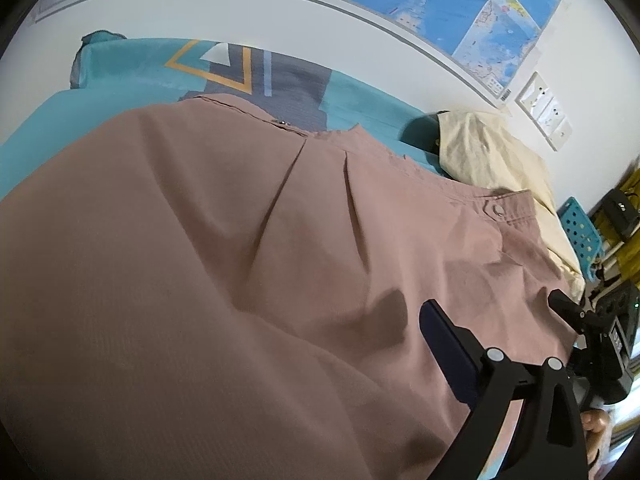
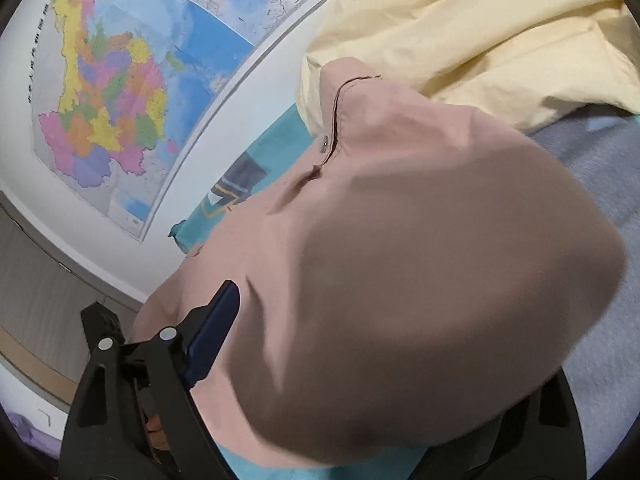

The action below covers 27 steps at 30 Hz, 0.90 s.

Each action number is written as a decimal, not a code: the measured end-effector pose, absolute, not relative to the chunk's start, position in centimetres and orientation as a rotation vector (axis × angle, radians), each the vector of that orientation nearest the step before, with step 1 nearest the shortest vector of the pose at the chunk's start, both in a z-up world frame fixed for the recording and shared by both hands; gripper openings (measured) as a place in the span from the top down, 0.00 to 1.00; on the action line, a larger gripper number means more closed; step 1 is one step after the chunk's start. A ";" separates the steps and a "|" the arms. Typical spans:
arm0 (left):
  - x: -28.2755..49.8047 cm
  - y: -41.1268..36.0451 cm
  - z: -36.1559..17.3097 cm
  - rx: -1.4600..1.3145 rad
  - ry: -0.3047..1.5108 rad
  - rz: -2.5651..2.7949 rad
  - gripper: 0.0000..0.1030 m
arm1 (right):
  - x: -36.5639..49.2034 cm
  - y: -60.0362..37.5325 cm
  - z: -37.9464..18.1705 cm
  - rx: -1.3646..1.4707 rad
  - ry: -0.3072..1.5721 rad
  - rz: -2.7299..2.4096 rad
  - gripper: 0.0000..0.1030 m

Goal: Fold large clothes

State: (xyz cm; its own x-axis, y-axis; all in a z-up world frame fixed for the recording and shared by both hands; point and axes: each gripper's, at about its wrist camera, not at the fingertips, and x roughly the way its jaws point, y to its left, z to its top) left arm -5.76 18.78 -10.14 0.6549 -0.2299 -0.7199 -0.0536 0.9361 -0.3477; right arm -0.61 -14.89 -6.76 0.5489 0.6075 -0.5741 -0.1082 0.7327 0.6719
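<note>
While draped over both cameras, garment: pink garment (image 1: 240, 260) is spread on teal bed sheet (image 1: 60, 120).
Left gripper (image 1: 492, 320): state cannot be told.
Right gripper (image 2: 224, 312): state cannot be told.

Open teal bedsheet (image 1: 48, 128) beyond the pink garment (image 1: 200, 260); cream bedding (image 1: 492, 160) heaped beside it.

No legible text on wall map (image 2: 108, 92)

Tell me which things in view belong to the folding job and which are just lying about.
Job:
pink garment, spread on the bed
left gripper
right gripper

Lying about:
cream cloth, bunched beyond the pink garment
teal bedsheet
wall map
blue perforated basket
</note>
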 end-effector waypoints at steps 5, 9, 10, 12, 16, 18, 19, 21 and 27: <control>-4.3 18.3 -10.1 -0.304 0.866 -0.030 0.24 | 1.1 -14.6 -7.4 0.659 0.916 0.478 0.52; -3.5 19.5 -9.9 -0.347 0.882 -0.011 0.42 | 2.7 -15.2 -8.3 0.723 0.950 0.565 0.58; -3.4 19.7 -9.9 -0.356 0.886 -0.011 0.42 | 2.7 -15.1 -8.2 0.719 0.947 0.572 0.54; -3.1 19.5 -9.8 -0.330 0.893 0.008 0.57 | 3.0 -14.6 -8.1 0.700 0.952 0.593 0.60; -2.4 20.5 -9.2 -0.363 0.902 -0.020 0.82 | 3.6 -13.8 -6.5 0.696 0.937 0.675 0.78; -2.2 21.3 -7.8 -0.352 0.870 -0.035 0.88 | 3.9 -12.6 -4.0 0.640 0.900 0.721 0.79; -2.2 21.7 -7.3 -0.352 0.858 -0.035 0.88 | 4.0 -12.0 -2.9 0.622 0.883 0.740 0.79; -1.7 23.3 -5.1 -0.352 0.819 -0.040 0.89 | 4.8 -10.2 -0.1 0.568 0.838 0.784 0.80; 0.3 28.8 1.5 -0.298 0.699 0.067 0.89 | 9.5 -2.5 6.2 0.479 0.765 0.904 0.81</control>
State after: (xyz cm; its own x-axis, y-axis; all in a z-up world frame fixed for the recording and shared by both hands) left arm 0.27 28.79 1.54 0.7653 -0.0383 -0.6425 -0.1598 0.9557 -0.2474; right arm 9.51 -2.47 6.16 0.3895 0.8369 -0.3846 -0.5180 0.5443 0.6599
